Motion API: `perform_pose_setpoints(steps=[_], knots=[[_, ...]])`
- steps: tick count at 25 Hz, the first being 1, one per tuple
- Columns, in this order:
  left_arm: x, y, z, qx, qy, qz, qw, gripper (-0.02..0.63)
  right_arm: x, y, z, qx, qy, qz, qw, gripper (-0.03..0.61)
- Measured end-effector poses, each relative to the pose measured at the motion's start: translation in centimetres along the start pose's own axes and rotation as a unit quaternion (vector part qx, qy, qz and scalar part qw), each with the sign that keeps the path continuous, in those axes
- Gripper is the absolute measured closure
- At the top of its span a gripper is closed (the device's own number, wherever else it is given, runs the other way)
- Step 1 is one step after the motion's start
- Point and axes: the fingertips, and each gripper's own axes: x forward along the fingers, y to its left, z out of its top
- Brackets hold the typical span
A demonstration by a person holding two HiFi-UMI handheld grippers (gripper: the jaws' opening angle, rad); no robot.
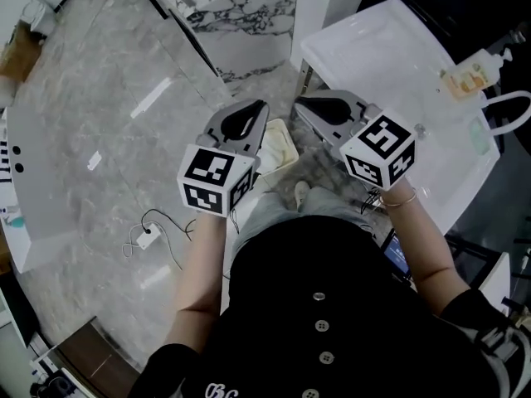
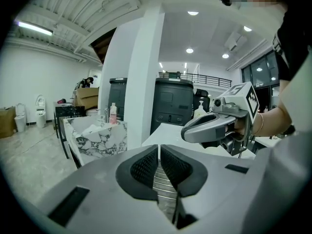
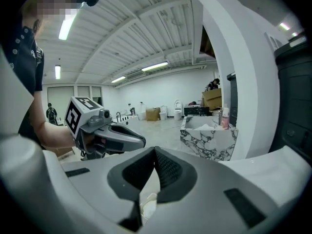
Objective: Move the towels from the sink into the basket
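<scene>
**Left gripper** (image 2: 159, 149): jaws together, pads meeting, nothing between them. It is held up in front of the person, just beside its partner.

**Right gripper** (image 3: 155, 151): jaws likewise closed and empty. It points the same way as the left.

**White sink** (image 1: 390, 56): on the person's right. A soap bottle (image 1: 474, 75) and a tap (image 1: 508, 106) stand along its far edge. No towel shows in the part of the basin that is in view.

**Cream cloth** (image 1: 279, 143): probably a towel. It lies low, below and between the two grippers, off the white sink's near left corner. Whether a basket holds it cannot be made out, and no basket is plainly in view.

**Marble sink** (image 2: 97, 138): well apart across the floor. It has a white heap (image 2: 95, 127) inside, possibly more towels, and a pink bottle (image 2: 113, 113) at its rim.

**Step in hand (judged):** both hands are free, so this falls between carries and the next towel is to be fetched.

**Handling notes:**
- Part the jaws before going down into the basin.
- Bite a bunched fold rather than a flat edge, since thin cloth slips from these pads.
- Use both grippers if the towel trails.
- Lift clear of the rim and keep off the tap and bottle.
- Let go only once squarely over the basket.
</scene>
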Motion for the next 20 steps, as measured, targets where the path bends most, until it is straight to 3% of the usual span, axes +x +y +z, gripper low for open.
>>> perform_pose_setpoints(steps=[7,20], knots=[[0.8,0.3,-0.5,0.002,0.014,0.002,0.9999,0.589,0.3,0.0,-0.2,0.025,-0.019,-0.008,0.999,0.577],[1.7,0.0,-2.1,-0.028,0.035,-0.001,0.999,0.594,1.2,0.2,-1.5,0.047,-0.004,-0.003,0.999,0.577]])
